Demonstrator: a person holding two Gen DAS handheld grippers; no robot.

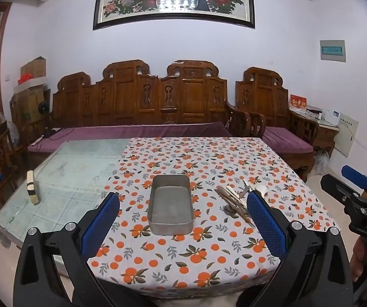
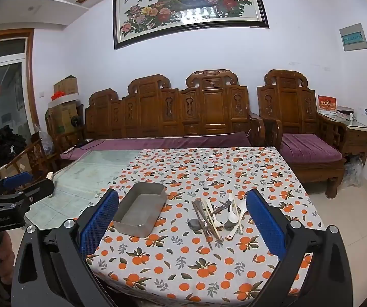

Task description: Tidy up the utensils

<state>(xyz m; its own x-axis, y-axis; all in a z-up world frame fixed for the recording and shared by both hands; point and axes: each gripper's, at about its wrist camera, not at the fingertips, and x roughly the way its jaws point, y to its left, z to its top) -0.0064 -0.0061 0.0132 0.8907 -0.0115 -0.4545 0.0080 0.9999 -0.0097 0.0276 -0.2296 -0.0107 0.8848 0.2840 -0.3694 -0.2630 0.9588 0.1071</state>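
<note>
A loose pile of utensils (image 2: 216,217) lies on the orange-print tablecloth (image 2: 183,263), right of centre: dark chopsticks, pale chopsticks, white spoons and a few metal pieces, crossed over one another. Just to their left, apart from them, sits an empty rectangular metal tray (image 2: 140,211) with rounded corners, its long side running near to far. In the left wrist view the same tray (image 1: 170,204) lies straight ahead and the utensils (image 1: 234,200) are partly hidden behind the right-hand blue pad.

The right gripper (image 2: 182,220) hovers at the near edge of the table, jaws spread wide, with nothing between them. The left gripper (image 1: 183,221) is likewise wide open and holds nothing.

The cloth covers the right part of a glass-topped table (image 1: 63,179); a small pale block (image 1: 33,186) stands on the bare glass at far left. Beyond the table stands a carved wooden bench (image 2: 173,112) with a purple cushion.
</note>
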